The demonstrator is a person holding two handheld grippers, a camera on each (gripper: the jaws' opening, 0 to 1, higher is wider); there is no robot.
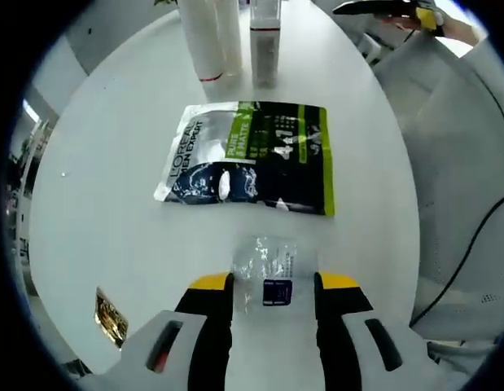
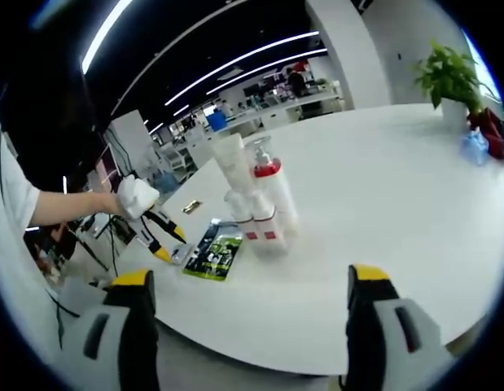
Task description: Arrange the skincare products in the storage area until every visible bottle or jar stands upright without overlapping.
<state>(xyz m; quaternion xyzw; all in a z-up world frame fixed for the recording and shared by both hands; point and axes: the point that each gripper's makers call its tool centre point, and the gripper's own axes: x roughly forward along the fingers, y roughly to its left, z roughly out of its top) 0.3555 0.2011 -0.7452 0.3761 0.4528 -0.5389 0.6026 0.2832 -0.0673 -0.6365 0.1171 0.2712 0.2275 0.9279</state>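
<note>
A green and dark L'Oreal pouch (image 1: 252, 159) lies flat on the white table (image 1: 113, 212). Behind it stand two white tubes (image 1: 211, 41) and a clear bottle (image 1: 265, 41), all upright. A small clear sachet with a dark label (image 1: 268, 281) lies on the table between the jaws of my left gripper (image 1: 274, 281), which is open. In the right gripper view the upright cluster (image 2: 256, 195) includes a pump bottle with a red collar, with the pouch (image 2: 215, 248) to its left. My right gripper (image 2: 250, 281) hangs open and empty off the table's near edge.
A small gold item (image 1: 111, 316) lies near the table edge to the left. A potted plant (image 2: 447, 73), a red object (image 2: 488, 130) and a blue one (image 2: 473, 142) sit at the far side. A gloved hand (image 2: 138, 195) holds the left gripper (image 2: 166, 240).
</note>
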